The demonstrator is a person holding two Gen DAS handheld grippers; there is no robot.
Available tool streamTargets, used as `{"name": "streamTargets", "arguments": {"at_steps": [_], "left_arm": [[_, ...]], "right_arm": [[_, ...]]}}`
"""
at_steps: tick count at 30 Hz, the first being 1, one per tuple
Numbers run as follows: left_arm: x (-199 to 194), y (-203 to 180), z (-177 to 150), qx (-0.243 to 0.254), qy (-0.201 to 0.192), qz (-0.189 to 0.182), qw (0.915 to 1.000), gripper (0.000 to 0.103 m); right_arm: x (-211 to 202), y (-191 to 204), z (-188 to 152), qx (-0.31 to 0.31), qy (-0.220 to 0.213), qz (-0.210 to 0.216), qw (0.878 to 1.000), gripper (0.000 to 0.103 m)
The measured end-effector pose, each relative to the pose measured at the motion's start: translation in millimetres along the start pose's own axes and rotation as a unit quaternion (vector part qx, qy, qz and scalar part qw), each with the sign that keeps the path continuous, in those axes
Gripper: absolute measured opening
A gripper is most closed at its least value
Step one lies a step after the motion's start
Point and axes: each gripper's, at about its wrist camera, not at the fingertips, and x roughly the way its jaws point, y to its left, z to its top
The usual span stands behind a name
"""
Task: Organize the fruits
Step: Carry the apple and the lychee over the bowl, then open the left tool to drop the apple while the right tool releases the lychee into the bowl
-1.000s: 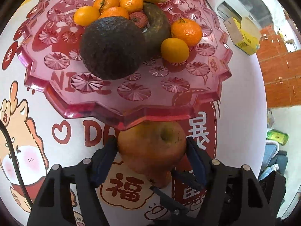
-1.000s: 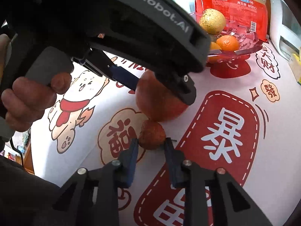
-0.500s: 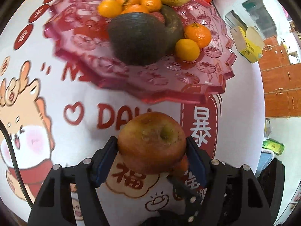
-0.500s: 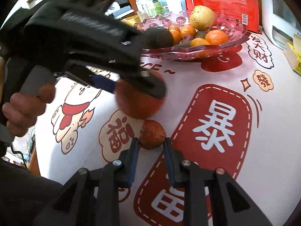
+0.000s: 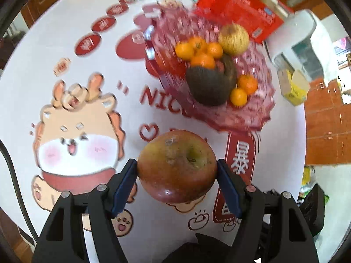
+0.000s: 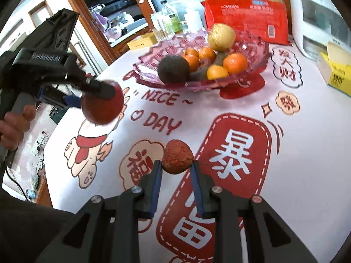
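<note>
both my feeds are bright with even daylight and only soft shadows. the left wrist view smears the pink fruit tray (image 5: 252,118), while the apple (image 5: 177,166) stays sharp. fisheye bends the desk (image 6: 307,153) edges into black corners.

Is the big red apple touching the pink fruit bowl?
Apart. In the right wrist view the apple, held by the left gripper, hangs in the air with bare tablecloth between it and the bowl.

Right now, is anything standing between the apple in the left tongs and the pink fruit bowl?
Nothing visible does. The apple is held in the left tongs above the printed tablecloth, and only bare cloth lies between it and the near rim of the bowl. The avocado already fills the bowl's near side.
</note>
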Motion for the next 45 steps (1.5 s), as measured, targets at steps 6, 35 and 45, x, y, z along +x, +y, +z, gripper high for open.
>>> {"name": "streamTargets", "arguments": {"at_steps": [6, 35, 45], "left_arm": [[-37, -2, 20, 0.025, -0.072, 0.027, 0.9967, 0.071], [8, -7, 55, 0.061, -0.177, -0.023, 0.9822, 0.071], [9, -6, 56, 0.057, -0.186, -0.044, 0.9798, 0.083]], "right_arm": [[-9, 12, 10, -0.016, -0.017, 0.005, 1.000, 0.026], [9, -12, 89, 0.028, -0.076, -0.040, 0.996, 0.027], [22, -21, 90, 0.045, -0.062, -0.033, 0.997, 0.032]]}}
